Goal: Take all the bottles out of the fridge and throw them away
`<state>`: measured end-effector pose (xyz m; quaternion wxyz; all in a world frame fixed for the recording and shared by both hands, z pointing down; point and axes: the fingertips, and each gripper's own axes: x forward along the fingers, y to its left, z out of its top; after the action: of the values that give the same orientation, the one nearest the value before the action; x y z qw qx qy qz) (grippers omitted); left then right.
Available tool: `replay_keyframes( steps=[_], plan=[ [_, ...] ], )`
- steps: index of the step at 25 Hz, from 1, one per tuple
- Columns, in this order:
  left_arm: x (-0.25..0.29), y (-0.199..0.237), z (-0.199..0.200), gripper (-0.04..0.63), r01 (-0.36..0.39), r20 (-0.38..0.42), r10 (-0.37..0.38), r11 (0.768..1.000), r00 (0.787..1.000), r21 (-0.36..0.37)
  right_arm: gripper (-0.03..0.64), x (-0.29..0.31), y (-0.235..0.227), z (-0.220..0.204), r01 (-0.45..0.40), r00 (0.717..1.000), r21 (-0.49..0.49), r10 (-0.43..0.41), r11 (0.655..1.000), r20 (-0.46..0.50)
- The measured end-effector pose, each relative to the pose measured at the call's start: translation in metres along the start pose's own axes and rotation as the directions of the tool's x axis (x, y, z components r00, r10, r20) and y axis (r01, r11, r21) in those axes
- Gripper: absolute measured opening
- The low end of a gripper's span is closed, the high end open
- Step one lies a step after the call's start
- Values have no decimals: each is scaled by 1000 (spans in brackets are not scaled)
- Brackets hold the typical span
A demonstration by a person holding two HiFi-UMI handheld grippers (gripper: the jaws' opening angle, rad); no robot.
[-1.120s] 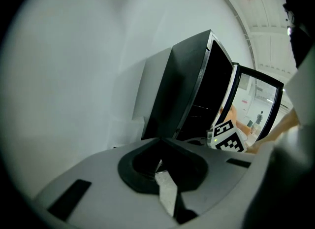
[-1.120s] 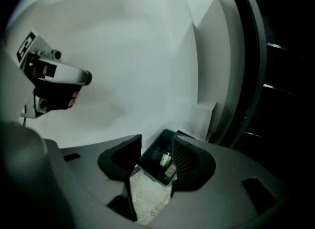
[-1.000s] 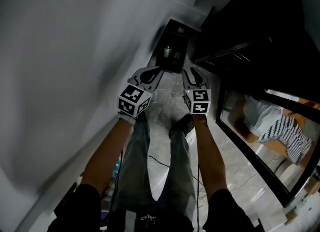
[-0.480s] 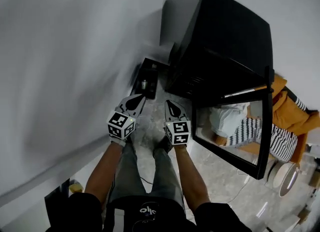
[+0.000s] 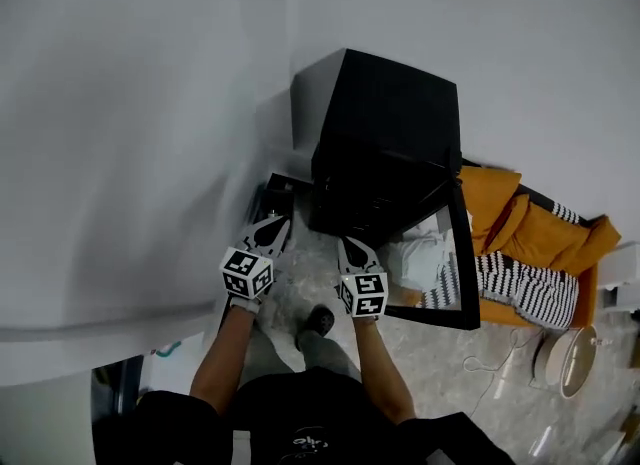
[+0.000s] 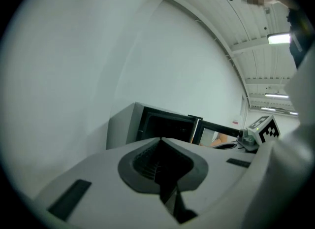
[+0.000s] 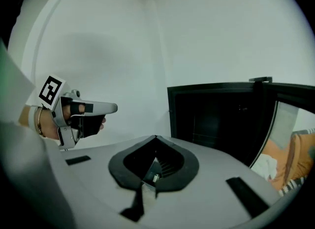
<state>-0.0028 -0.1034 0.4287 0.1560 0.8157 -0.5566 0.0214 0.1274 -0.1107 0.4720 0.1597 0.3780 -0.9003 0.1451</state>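
Both grippers have risen clear of the bin (image 5: 272,189) as the person straightens up. A sec ago they hung over it w/ a green bottle inside; now the bottle can't be made out. Left gripper (image 5: 272,228) & right gripper (image 5: 350,250): jaws closed, empty. Fridge (image 5: 385,113) at 1 o'clock, door (image 5: 466,253) open, interior dark, no bottle seen. Prob. one drop done; recheck fridge next.

Black fridge (image 5: 385,113) upright by wall (image 5: 150,103), glass door (image 5: 432,275) wide open, inside dark
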Motion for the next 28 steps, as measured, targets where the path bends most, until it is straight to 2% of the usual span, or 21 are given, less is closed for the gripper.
replay_keyframes(
  steps=[6,15,21,28],
  plan=[
    [-25,-42,39,6,48,53,-48,999,997,0,8,-66,-4,30,73,996,48,-75,996,55],
    [-89,-66,55,6,103,7,-103,994,995,34,8,-122,50,51,117,984,71,-126,991,129],
    [-133,-87,63,6,212,-14,-212,972,977,102,8,-160,93,51,147,975,80,-158,986,159],
    [-169,-111,62,6,317,-6,-319,941,948,114,8,-190,121,34,192,966,91,-204,977,157]
  ],
)
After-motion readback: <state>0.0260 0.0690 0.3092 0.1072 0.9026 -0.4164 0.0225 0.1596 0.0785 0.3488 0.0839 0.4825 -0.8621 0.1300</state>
